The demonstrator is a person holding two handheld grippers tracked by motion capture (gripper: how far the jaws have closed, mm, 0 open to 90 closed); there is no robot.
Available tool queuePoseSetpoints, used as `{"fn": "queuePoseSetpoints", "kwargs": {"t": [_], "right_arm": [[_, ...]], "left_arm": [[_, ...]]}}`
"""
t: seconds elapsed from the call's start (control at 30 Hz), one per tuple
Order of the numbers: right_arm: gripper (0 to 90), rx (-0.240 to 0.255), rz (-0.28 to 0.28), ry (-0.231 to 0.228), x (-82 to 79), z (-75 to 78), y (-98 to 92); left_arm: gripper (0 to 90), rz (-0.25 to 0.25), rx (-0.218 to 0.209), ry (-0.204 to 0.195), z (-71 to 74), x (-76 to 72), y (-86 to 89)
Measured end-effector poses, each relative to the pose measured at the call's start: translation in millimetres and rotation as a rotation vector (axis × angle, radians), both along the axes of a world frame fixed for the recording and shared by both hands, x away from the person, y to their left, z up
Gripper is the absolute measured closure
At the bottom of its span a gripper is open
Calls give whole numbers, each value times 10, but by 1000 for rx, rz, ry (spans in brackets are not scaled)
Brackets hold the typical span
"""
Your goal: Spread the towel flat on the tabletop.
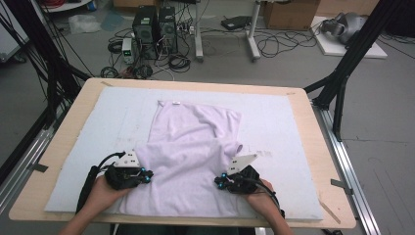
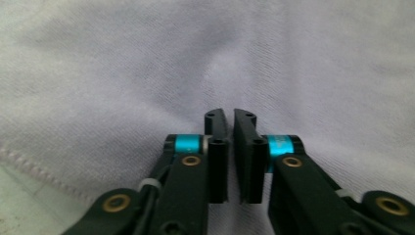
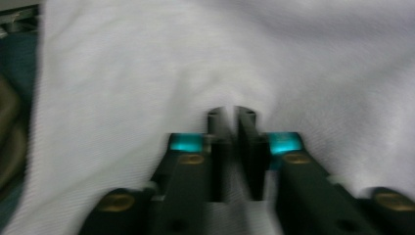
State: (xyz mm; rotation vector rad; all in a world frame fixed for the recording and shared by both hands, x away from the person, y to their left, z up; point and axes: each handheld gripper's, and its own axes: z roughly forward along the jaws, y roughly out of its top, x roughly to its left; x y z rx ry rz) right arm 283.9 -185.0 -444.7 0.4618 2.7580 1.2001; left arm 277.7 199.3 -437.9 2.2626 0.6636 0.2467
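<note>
A pale lilac shirt lies on the light blue mat, its near part folded over towards the far end. My left gripper sits at the shirt's near left side and my right gripper at its near right side. In the left gripper view the jaws stand almost together, tips down in the cloth, whose creases run in to them. The right gripper view is blurred. There the jaws are also nearly closed, with white cloth puckered around the tips. A stitched hem runs at the lower left.
The mat lies on a wooden table with bare wood all round. Black frame legs stand at the right and left of the table. Computer towers and cables lie on the floor beyond it.
</note>
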Motion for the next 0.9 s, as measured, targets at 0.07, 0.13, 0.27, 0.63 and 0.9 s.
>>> {"fn": "queuePoseSetpoints", "kwargs": {"t": [0.07, 0.13, 0.27, 0.63, 0.9], "right_arm": [[874, -3, 20, 10, -21, 13, 6], [874, 6, 28, 28, -69, 36, -8], [874, 76, 39, 25, -305, 167, -77], [740, 154, 70, 14, -688, 563, -191], [612, 50, -29, 17, -184, 254, -151]], "left_arm": [[867, 3, 2, 9, 18, -44, 0], [869, 0, -8, 1, 54, -122, 20], [869, -11, -39, -23, 186, -377, 94], [654, -34, -98, -68, 431, -623, 144], [611, -47, -7, 5, 92, -210, 74]]}}
